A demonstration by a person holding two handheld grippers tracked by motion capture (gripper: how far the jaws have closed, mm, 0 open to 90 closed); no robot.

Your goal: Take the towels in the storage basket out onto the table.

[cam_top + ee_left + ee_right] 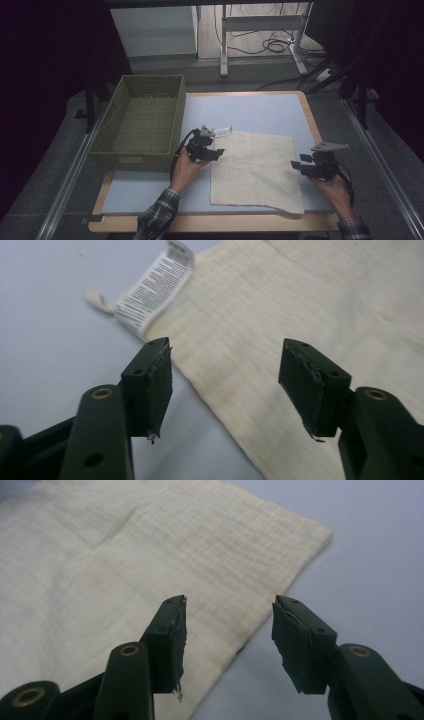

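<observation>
A cream cloth (255,167) lies flat on the pale blue table top, with a white care label (222,131) sticking out at its far left corner. My left gripper (216,152) hovers at the cloth's left edge, open, the edge of the cloth (240,340) running between its jaws and the care label (152,287) just beyond them. My right gripper (296,165) is at the cloth's right edge, open as well. In the right gripper view, the cloth (125,565) lies under the left jaw, its far corner ahead.
A green woven basket (142,120), holding nothing, stands at the table's left side, close to my left hand. The wooden rim of the table (312,120) frames the blue surface. Desk legs and cables (270,45) lie on the floor beyond.
</observation>
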